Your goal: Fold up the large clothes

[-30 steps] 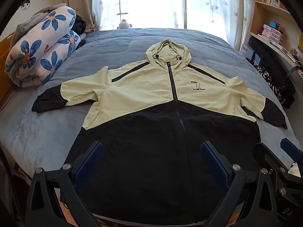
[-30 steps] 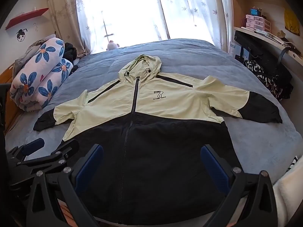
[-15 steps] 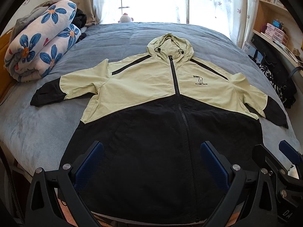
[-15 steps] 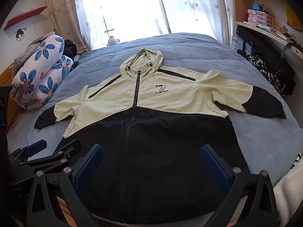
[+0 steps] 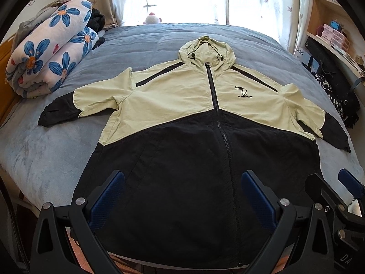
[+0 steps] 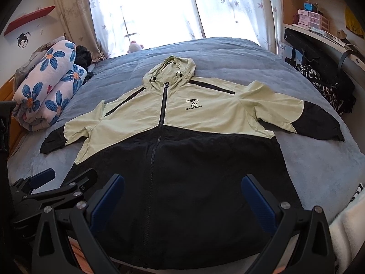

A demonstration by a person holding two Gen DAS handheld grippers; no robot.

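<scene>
On the bed (image 5: 57, 150), jacket (image 5: 205, 159) lies flat, face up, zipped, hood (image 5: 205, 52) toward the window, both sleeves spread out to the sides. I've got both grippers above the hem, nothing gripped: left gripper (image 5: 182, 196) fingers wide, right gripper (image 6: 182, 196) fingers wide too. No fold made yet, so I read this as the approach before the first grab. Risks from here: hem hangs just over the bed's near edge, so a pull toward me could drag the whole jacket off. Fabric looks thin and slick; I'd expect a shallow pinch to take only the top layer and leave the back panel behind, skewing the fold. Grippers sit close together, left one showing at the edge of the right view, so I could clash them if both go for the same corner. Floral quilt (image 5: 45, 54) lies near the left sleeve (image 5: 68, 107); a wide sweep there could snag it.
</scene>
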